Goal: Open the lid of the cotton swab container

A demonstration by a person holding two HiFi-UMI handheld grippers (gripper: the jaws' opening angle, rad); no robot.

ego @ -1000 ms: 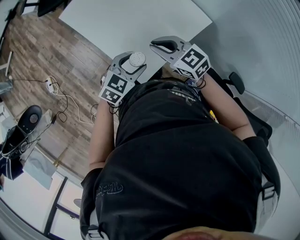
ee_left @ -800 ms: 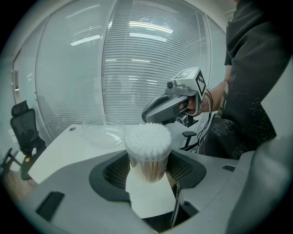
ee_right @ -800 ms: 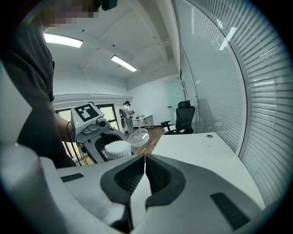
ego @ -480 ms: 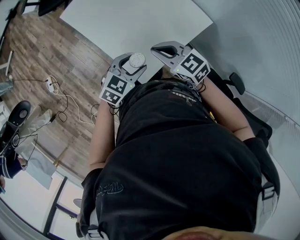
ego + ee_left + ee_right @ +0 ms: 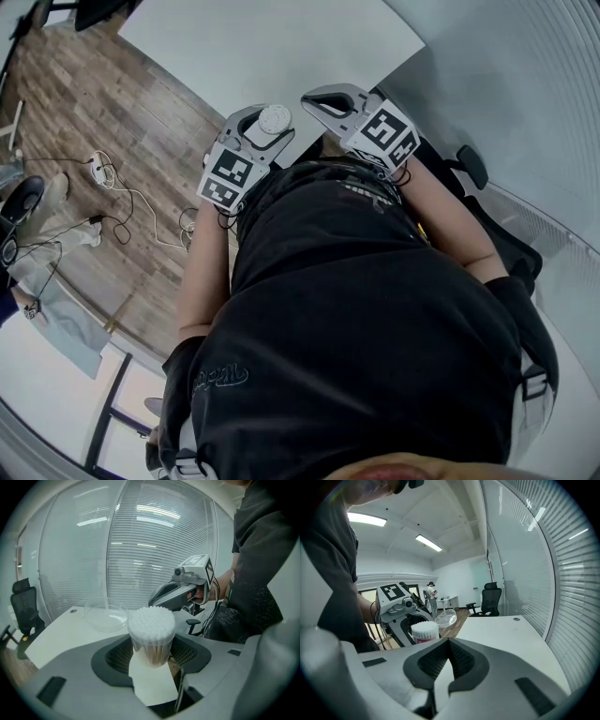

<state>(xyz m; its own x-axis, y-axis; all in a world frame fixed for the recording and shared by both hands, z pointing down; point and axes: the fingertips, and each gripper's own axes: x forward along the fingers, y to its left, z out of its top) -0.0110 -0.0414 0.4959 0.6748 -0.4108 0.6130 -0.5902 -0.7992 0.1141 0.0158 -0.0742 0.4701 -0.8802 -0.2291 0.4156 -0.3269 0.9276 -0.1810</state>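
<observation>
The white table (image 5: 61, 639) lies beyond the jaws of both grippers and a little below them; in the head view it reaches away past both tips. Behind the jaws, on the near side, we see the person's black shirt (image 5: 356, 309), which fills most of the head view.

The right gripper (image 5: 449, 641) has its two jaws pressed together, with no gap and nothing between them; it holds nothing. From the left jaws we see it beyond them and to the right, higher than the container, with its tip near the swabs but apart from them.

The left gripper (image 5: 151, 660) has its jaws part-way open, and they press from both sides on the clear wall of the container (image 5: 151, 644); the container stands upright between them, and its top is above the jaws; it has a pink label on the side that faces the right gripper.

The lid (image 5: 106, 616) is off; it is a clear shallow cap that lies on the table beyond the left jaws and to their left, apart from the container. The swabs (image 5: 151, 623) stand packed in the open container, with their white heads bare at the top.
</observation>
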